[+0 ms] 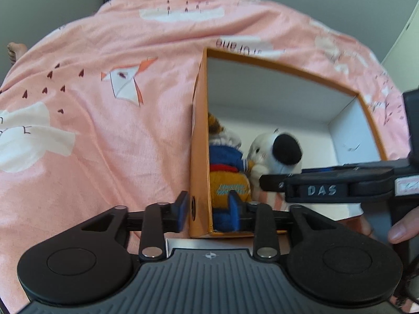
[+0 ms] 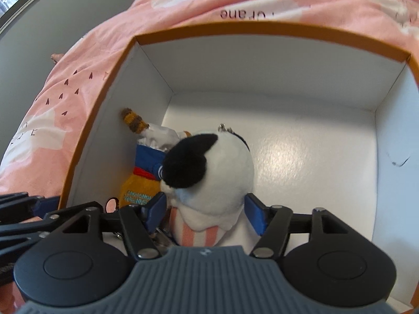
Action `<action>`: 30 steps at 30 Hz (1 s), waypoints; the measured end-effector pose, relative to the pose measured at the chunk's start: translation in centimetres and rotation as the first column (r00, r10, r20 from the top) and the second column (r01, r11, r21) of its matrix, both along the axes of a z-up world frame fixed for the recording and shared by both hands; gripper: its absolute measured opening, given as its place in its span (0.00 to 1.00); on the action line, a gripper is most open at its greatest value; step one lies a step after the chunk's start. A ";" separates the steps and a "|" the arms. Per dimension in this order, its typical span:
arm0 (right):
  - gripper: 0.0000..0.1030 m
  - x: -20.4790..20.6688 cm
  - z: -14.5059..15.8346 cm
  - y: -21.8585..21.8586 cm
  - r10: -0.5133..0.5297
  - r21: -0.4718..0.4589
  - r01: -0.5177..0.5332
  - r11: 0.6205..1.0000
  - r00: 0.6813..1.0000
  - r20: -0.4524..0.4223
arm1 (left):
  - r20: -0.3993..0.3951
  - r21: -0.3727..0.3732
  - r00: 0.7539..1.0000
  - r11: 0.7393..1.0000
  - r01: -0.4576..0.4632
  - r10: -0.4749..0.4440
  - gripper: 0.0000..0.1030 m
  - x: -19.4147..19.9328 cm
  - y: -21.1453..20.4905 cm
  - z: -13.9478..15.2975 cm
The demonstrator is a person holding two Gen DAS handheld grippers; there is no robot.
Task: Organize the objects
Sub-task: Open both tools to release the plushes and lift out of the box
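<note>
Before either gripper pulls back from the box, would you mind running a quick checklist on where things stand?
1. White plush inside orange box: ok.
2. Right gripper pads clear of the white plush: ok, small gaps both sides.
3. Tiger plush inside, against the box's left wall: ok.
4. Left gripper free of the box: not ok, its open jaws straddle the left wall.
5. Free floor in the box: ok, far half bare.
</note>
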State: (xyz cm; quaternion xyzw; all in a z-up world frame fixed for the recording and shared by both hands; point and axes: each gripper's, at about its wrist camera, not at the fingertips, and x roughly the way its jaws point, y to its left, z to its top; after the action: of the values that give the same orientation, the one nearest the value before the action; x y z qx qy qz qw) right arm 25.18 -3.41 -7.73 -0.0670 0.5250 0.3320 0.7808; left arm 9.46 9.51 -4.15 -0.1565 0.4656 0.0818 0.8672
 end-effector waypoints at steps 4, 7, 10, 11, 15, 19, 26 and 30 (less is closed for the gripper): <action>0.75 -0.9 1.0 -0.8 0.012 -0.003 -0.012 1.000 0.998 0.065 | 0.078 0.008 0.996 0.999 -0.031 0.030 0.50 -1.0 0.3 1.3; 0.77 -1.4 1.8 -0.8 0.018 -0.002 -0.018 1.000 0.993 0.113 | 0.156 0.030 0.986 0.998 -0.057 0.051 0.55 -1.9 0.2 2.3; 0.78 -1.6 2.3 -0.7 0.020 -0.012 -0.018 1.000 0.989 0.144 | 0.225 0.068 0.973 0.996 -0.062 0.045 0.64 -2.7 -0.3 3.3; 0.78 -1.7 2.4 -0.8 0.020 -0.011 -0.018 1.000 0.988 0.151 | 0.243 0.084 0.969 0.995 -0.061 0.039 0.65 -3.0 -0.5 3.5; 0.77 -2.3 3.1 -0.9 0.014 -0.002 -0.014 1.000 0.983 0.185 | 0.281 0.139 0.960 0.989 -0.045 0.004 0.65 -3.6 -1.3 4.3; 0.77 -3.8 4.6 -1.7 0.013 0.038 -0.023 0.999 0.967 0.253 | 0.315 0.125 0.949 0.991 -0.050 0.008 0.71 -4.8 -1.7 4.8; 0.84 -7.4 7.7 -5.0 -0.046 0.133 -0.003 0.991 0.928 0.369 | 0.349 0.138 0.934 0.990 0.034 -0.081 0.75 -6.9 -3.0 5.8; 0.88 -9.5 8.4 -7.1 -0.056 0.178 -0.015 0.984 0.921 0.386 | 0.346 0.121 0.932 0.990 0.066 -0.104 0.79 -7.8 -3.8 5.7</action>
State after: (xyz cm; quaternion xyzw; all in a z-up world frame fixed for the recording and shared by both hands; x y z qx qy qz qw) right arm 15.71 -10.51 0.70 -0.0562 0.3280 0.3495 0.8758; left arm 1.66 5.67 1.55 -0.1013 0.3042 0.0398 0.9464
